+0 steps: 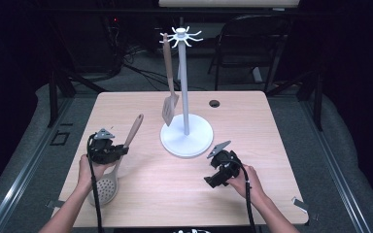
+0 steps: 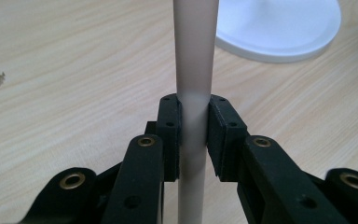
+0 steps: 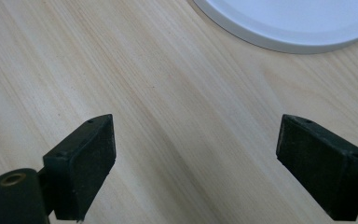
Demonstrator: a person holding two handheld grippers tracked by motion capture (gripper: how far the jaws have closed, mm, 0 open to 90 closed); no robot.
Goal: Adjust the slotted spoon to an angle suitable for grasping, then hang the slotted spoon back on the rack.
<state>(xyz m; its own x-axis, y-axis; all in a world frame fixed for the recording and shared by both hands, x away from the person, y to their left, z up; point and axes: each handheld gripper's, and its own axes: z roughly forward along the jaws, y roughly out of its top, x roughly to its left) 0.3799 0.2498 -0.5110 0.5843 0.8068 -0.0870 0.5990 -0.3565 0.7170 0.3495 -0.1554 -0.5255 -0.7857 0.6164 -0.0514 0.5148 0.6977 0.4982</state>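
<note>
Your left gripper [image 1: 121,151] clamps the beige handle of the perforated skimmer spoon [image 1: 110,180], whose round head lies near the front left corner of the light wooden table [image 1: 243,116]. Your right gripper [image 3: 196,154] hovers wide open over bare wood near the front edge, just beside the white round-based utensil stand [image 1: 186,131], where a wooden slotted spatula [image 1: 169,99] hangs

My left gripper [image 2: 194,135] had its two black jaws closed tight on a smooth, pale beige cylindrical handle [image 2: 195,60], one pad pressed flat to each side of it. The handle ran straight up between them and out past the top edge. Beneath lay the light wood-grain table [image 2: 65,84], with a small dark mark [image 2: 1,78] far to the left. A round white base [image 2: 284,28] sat on the table, beyond the handle.
</note>
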